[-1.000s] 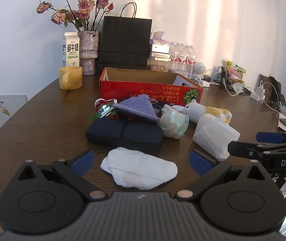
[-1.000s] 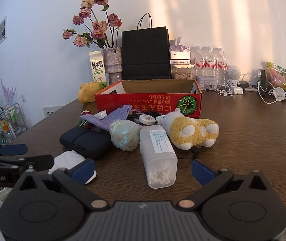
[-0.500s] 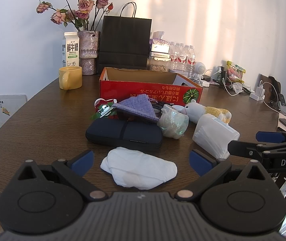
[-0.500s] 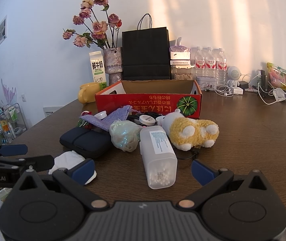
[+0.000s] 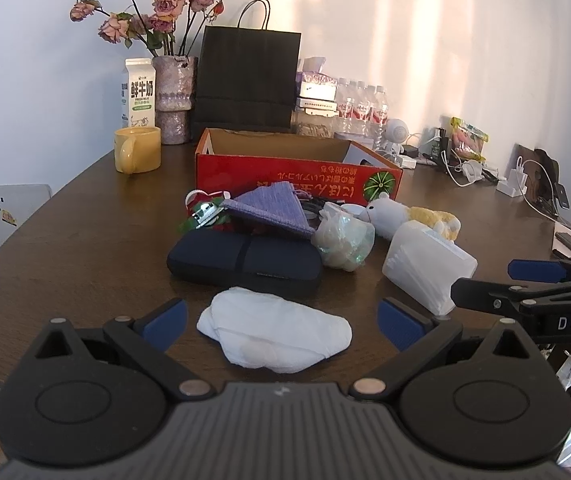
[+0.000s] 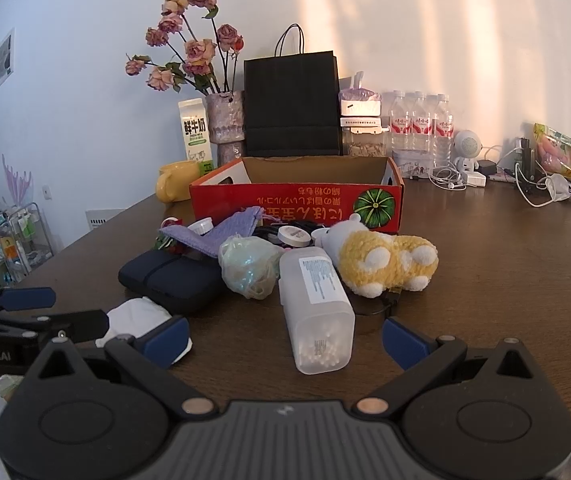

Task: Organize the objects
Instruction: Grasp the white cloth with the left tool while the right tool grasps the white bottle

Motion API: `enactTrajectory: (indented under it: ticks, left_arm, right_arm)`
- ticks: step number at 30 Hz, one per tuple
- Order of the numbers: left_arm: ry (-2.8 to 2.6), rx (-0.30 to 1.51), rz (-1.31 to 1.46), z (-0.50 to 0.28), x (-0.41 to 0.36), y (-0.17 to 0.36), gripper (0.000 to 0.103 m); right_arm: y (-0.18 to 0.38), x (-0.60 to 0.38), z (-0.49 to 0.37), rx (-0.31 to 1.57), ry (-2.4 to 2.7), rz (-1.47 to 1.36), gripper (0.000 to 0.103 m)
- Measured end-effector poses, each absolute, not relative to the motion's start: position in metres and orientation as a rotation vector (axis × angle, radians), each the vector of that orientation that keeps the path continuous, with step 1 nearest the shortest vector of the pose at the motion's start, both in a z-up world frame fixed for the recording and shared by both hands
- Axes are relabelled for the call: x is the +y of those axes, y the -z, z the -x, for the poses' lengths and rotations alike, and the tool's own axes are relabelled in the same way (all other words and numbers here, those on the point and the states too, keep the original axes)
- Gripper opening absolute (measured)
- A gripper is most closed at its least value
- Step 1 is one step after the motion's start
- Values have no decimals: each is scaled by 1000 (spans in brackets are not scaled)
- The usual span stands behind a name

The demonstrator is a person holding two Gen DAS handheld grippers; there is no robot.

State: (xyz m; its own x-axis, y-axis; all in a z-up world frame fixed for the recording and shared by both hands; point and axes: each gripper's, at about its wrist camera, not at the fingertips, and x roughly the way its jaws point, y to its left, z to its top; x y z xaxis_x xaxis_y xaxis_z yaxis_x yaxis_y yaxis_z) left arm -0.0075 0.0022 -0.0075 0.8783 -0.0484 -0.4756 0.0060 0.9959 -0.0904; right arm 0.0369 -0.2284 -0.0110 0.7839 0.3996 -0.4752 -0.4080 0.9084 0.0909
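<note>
Two open claws (image 5: 281, 322) face cluttered table (image 5: 73, 236).

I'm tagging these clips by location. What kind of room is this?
Probably a lived-in home or small office room: a wooden table against a wall carries a vase of roses, a milk carton, bottled water and charging cables.

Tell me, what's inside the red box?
The red box is open on top. Only its bare brown cardboard inner walls show. The floor of the box is hidden behind its front wall, so anything lying in there can't be seen.
</note>
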Motion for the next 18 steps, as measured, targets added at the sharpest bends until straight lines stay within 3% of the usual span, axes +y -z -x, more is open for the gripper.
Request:
enactTrajectory:
  ticks: [18]
  left_arm:
    - [73, 638, 47, -37, -3, 35, 103]
  right_arm:
    - [32, -218, -71, 558, -419, 96, 103]
